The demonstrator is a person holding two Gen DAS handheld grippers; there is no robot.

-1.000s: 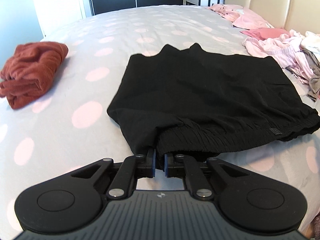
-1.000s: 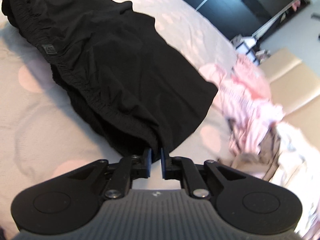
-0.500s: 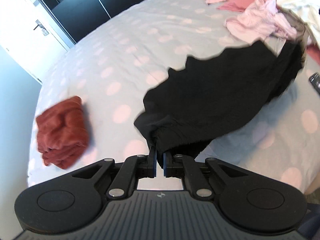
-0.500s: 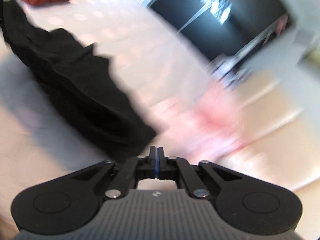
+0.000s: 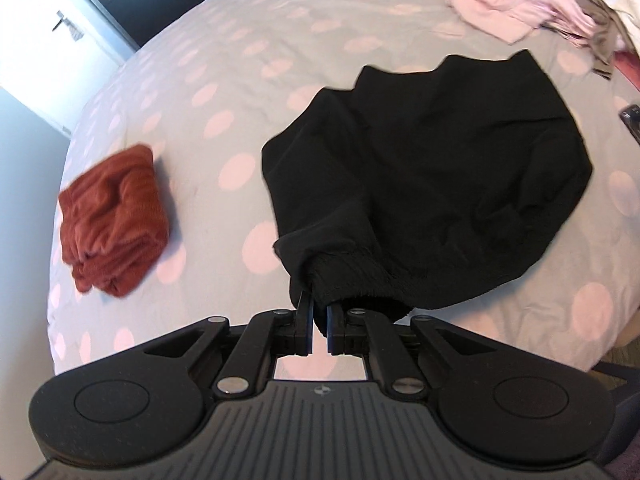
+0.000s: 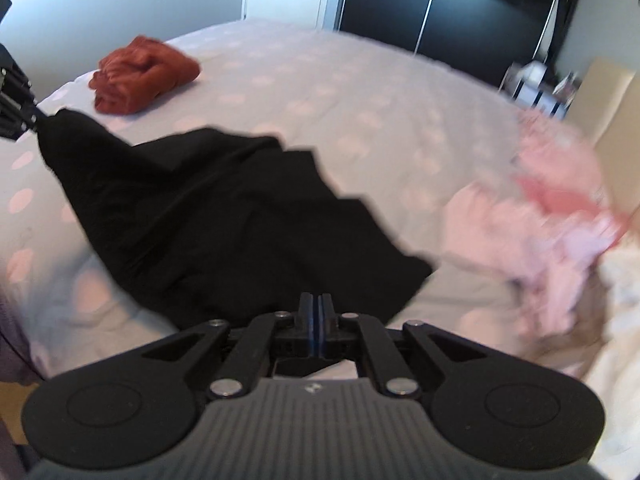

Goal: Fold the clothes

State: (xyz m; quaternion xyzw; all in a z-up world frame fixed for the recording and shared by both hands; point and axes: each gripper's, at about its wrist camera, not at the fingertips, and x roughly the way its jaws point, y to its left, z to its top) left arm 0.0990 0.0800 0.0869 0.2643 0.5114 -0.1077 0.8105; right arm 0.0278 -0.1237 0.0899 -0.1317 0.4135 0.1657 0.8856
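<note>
Left gripper: jaws nearly together, clamped on the elastic waistband corner of the black shorts; a bunch of gathered fabric sits between the fingers. In the right wrist view the same gripper shows at the left edge, with the shorts' corner drawn up to it in a taut peak.

Right gripper: fingers pressed flat together with no visible gap. It sits at the near edge of the black shorts; whether any fabric is pinched between the pads cannot be told, since the view is blurred and the cloth is dark against the black fingers.

Black shorts: on the bed cover, a pale grey cover with pink dots, about mid-bed. The end at the left gripper is lifted off the cover; the far part, with the leg hems, lies on it.

Rust-red garment: folded bundle, on the cover left of the shorts, well apart from them.

Pile of pink and white clothes: loose heap, on the cover beyond the shorts to the right, apart from them.

Dark wardrobe doors: beyond the far side of the bed.
</note>
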